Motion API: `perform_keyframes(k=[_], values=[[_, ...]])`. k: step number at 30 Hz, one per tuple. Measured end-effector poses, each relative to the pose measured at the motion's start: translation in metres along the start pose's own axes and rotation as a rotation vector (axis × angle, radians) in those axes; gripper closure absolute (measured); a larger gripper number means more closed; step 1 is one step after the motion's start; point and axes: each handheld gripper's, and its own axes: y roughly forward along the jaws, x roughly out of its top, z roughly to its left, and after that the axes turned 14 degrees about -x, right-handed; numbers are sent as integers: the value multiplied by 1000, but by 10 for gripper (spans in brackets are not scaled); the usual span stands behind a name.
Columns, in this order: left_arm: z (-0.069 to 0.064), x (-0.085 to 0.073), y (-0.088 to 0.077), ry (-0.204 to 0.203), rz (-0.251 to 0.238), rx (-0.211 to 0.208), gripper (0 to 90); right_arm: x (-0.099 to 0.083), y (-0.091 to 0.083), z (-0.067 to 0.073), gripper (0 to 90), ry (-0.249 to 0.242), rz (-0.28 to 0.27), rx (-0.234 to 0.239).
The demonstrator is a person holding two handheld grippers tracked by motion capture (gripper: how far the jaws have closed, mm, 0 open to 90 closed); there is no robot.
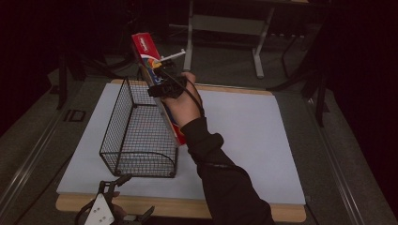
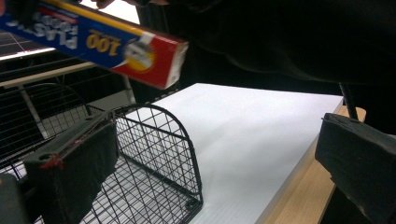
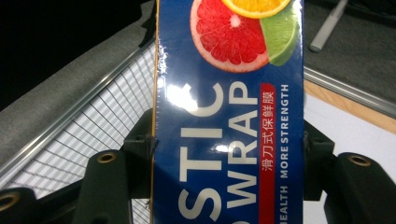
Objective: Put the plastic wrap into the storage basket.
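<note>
The right tool (image 1: pixel 165 80), clamped on the tilted plastic wrap box (image 3: pixel 229 116), could snag it against the wire basket (image 1: pixel 136 136) rim.

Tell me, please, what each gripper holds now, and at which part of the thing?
The right gripper clamps the plastic wrap box across its width, about mid-length, above the wire basket. The left gripper holds nothing.
</note>
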Motion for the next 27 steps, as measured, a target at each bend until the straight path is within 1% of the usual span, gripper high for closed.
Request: perform_keyframes(k=[5,6,7,9,10,12,14,15,16,18,19,20,21,24,25,27], values=[[-1,0,-1,7,-1,-5,2,4,10,21,394,-3,-29,11],[-1,0,-1,7,-1,-5,2,4,10,21,394,-3,-29,11],[-1,0,-1,5,-2,-6,2,2,15,29,394,4,-36,25],[-1,0,-1,5,-4,-5,2,1,20,34,394,4,-31,35],[0,0,-2,3,-5,-5,2,1,20,34,394,4,-31,35],[0,0,-2,2,-4,-5,2,-2,25,39,394,14,-28,40],[-1,0,-2,2,-3,-7,2,-6,33,46,394,17,-26,36],[-1,0,-2,2,-3,-7,2,-6,33,46,394,17,-26,36],[-1,0,-2,5,-7,-10,2,-10,39,49,394,14,-20,37],[-1,0,-2,9,-5,-9,2,-15,46,52,394,7,-7,46],[-2,0,-2,8,-3,-10,2,-15,46,52,394,7,-7,46],[-2,0,-2,6,-2,-13,2,-17,50,53,394,7,-1,51],[-2,0,-2,5,-2,-13,2,-23,57,56,394,-1,16,55],[-2,0,-2,5,0,-15,2,-31,66,58,394,5,37,64],[-2,0,-2,5,0,-15,2,-31,66,58,394,5,37,64],[-2,0,-3,7,-3,-16,2,-37,75,58,393,1,55,72]])
